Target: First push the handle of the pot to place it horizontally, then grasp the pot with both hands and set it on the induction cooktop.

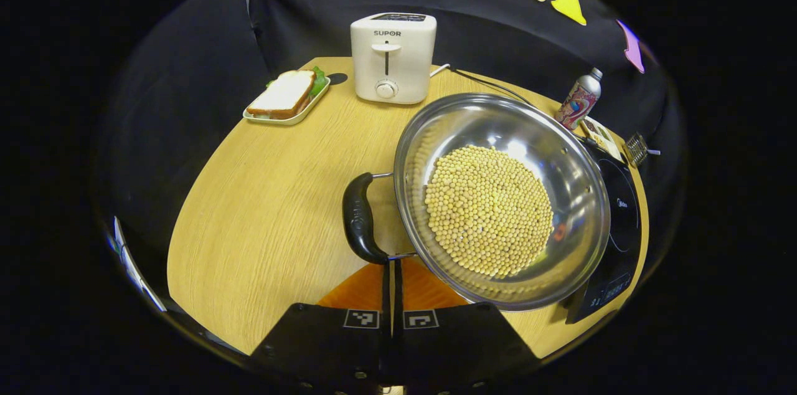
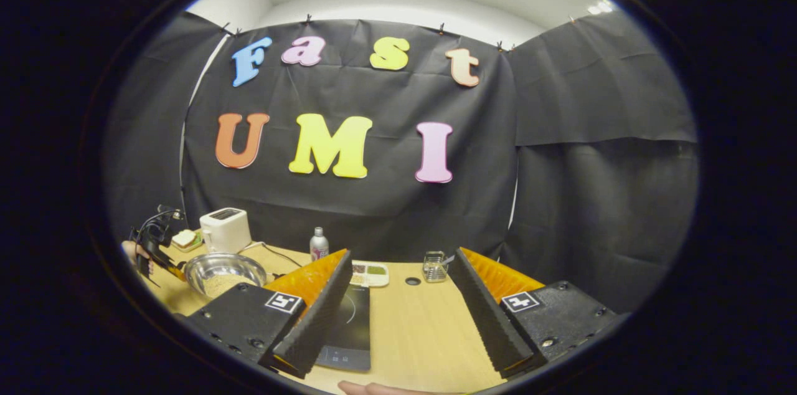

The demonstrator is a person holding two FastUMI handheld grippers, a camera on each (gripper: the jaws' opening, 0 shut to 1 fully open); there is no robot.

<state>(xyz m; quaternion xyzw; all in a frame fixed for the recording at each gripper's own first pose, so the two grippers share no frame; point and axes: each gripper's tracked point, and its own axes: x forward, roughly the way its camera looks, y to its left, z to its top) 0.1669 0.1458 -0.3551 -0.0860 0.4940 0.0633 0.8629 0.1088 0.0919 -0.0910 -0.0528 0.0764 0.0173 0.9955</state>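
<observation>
In the left gripper view, the pot (image 1: 502,199), full of beans (image 1: 489,219), sits on the table (image 1: 268,208) with its right edge over the induction cooktop (image 1: 619,220). Its black handle (image 1: 360,218) is on the left side and runs from near to far. The left gripper (image 1: 392,270) is clenched, its fingers pressed together just at the handle's near end.

In the right gripper view, the right gripper (image 2: 398,301) is released, wide open above the cooktop (image 2: 348,326), holding nothing. The pot (image 2: 223,271) is far left.

Both views are evenly and brightly lit from above. In the left gripper view a white glare spot sits on the inner wall of the steel pot (image 1: 504,195), and the wooden surface (image 1: 261,208) takes only soft, short shadows. Focus is sharp in the middle. The fisheye lens bends straight edges strongly toward the rim, where the right gripper view dims slightly.
</observation>
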